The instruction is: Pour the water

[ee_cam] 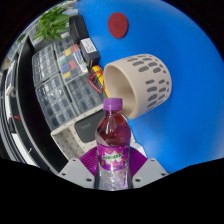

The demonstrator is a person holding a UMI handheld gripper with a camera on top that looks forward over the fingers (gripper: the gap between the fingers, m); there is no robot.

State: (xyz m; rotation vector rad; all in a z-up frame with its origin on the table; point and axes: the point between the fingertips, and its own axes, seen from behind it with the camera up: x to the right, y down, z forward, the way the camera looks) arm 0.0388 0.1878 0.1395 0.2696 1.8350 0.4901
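A clear plastic water bottle with a purple cap and purple label stands upright between my fingers, and my gripper is shut on it, both purple pads pressing its sides. Just beyond the bottle's cap hangs a beige cup with oval cutouts, tipped so its open mouth faces toward the left and toward the bottle. The bottle and cup appear lifted above the blue surface. The bottle's base is hidden below the fingers.
A red round disc lies on the blue surface beyond the cup. To the left stand clear plastic drawer organisers with small parts, and green leaves behind them.
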